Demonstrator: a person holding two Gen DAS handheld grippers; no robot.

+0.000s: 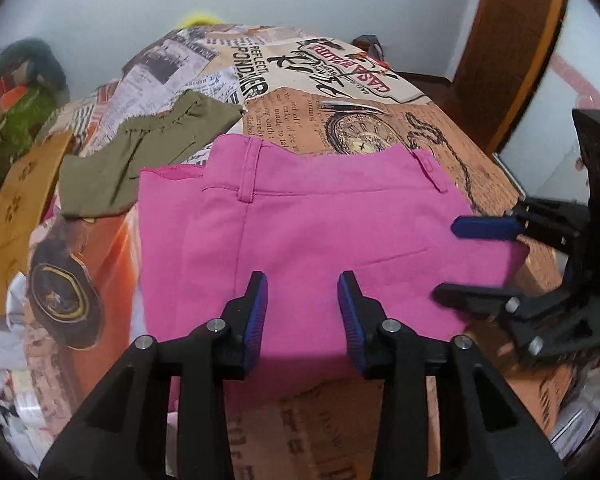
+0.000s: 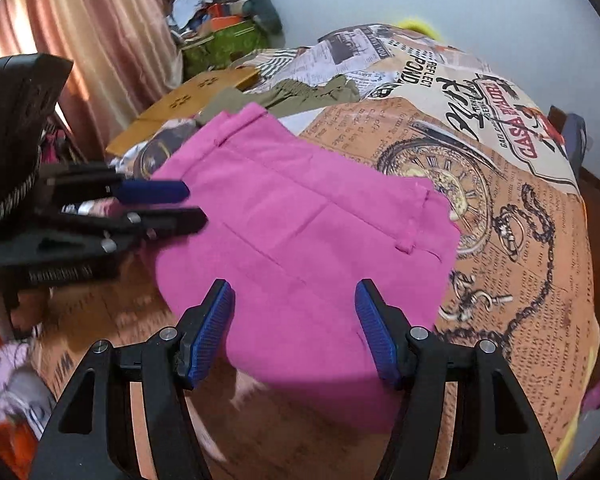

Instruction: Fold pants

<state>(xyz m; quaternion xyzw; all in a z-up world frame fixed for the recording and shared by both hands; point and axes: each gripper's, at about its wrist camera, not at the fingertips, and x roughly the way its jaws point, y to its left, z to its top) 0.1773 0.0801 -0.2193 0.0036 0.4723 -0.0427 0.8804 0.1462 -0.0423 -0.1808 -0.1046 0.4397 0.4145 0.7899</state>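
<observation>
1. across the bed lies a newspaper-print bedspread [image 1: 380,120], orange and cream, with a pocket-watch picture on it.
2. on that bedspread lie the pink pants [image 1: 300,232], folded flat, waistband and belt loops at the far edge in the left wrist view.
3. just beyond the pants' far left corner sits an olive green garment [image 1: 140,152], bunched, its edge touching or slightly under the pink cloth; which, i cannot tell.
4. over the near edge of the pants hangs the left gripper [image 1: 303,320], its blue pads spread apart with pink cloth showing between them, nothing pinched.
5. at the pants' right edge in the left wrist view is the right gripper [image 1: 456,260], jaws likewise spread wide, the cloth under them, nothing pinched; its own view shows the pants directly beneath the fingers.
</observation>
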